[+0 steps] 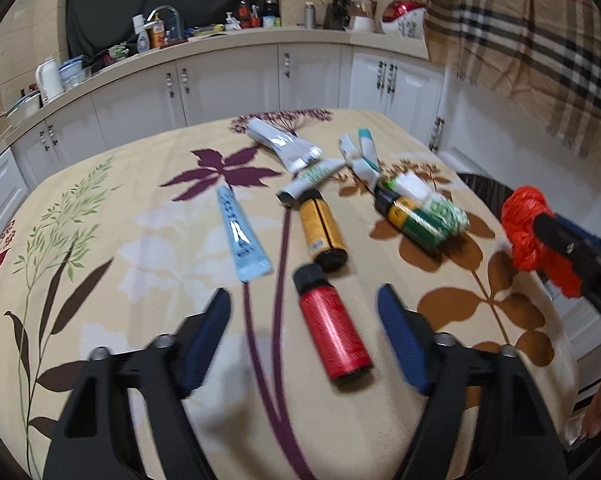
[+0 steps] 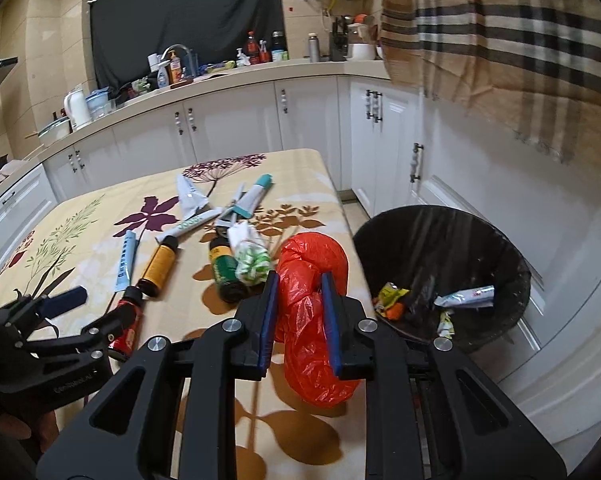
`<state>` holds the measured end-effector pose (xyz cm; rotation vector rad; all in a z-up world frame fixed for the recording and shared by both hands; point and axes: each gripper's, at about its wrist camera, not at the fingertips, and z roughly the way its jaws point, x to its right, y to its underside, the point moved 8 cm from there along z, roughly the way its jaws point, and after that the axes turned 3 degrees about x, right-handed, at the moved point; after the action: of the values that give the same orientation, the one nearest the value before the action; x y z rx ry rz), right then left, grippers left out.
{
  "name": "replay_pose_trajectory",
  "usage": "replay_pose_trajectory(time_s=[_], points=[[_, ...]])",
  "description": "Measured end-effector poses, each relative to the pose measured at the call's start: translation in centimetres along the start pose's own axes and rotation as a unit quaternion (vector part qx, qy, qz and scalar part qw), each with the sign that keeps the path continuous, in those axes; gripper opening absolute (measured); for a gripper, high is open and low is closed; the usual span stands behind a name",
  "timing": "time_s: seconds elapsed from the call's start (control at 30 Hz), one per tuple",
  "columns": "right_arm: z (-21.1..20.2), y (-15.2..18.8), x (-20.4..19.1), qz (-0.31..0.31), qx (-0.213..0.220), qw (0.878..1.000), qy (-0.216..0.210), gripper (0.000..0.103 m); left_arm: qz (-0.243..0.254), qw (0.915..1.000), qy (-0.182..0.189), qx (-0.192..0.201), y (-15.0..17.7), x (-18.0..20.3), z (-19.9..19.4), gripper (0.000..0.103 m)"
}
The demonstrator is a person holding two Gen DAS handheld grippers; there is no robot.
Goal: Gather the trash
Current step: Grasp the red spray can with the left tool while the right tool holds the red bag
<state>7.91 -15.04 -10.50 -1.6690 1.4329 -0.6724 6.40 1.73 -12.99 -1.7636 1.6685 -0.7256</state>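
Observation:
My left gripper is open, its jaws on either side of a red bottle with a black cap lying on the flowered tablecloth. My right gripper is shut on a crumpled red plastic bag, held above the table's right edge; the bag also shows in the left wrist view. Beyond lie a yellow bottle, a green bottle, a light blue tube and several white tubes. A black bin stands on the floor to the right.
The bin holds a tube and wrappers. White cabinets and a cluttered counter run behind the table. A plaid cloth hangs at the upper right. The left gripper shows in the right wrist view.

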Motion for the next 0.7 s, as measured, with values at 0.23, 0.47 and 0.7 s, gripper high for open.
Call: replay_pose_trajectory(time_s=[0.23, 0.47, 0.7], points=[[-0.3, 0.5, 0.9, 0.008, -0.003, 1.000, -0.002, 0.021, 0.007, 0.9997, 0.002, -0.024, 1.3, 0.8, 1.1, 0.025], [-0.3, 0.7, 0.7, 0.008, -0.004, 1.000, -0.004, 0.021, 0.003, 1.0000, 0.003, -0.006, 1.5, 0.5, 0.1, 0.025], [-1.0, 0.0, 0.3, 0.002, 0.009, 1.000, -0.001, 0.020, 0.004, 0.9992, 0.003, 0.039, -0.5, 0.2, -2.3, 0.025]])
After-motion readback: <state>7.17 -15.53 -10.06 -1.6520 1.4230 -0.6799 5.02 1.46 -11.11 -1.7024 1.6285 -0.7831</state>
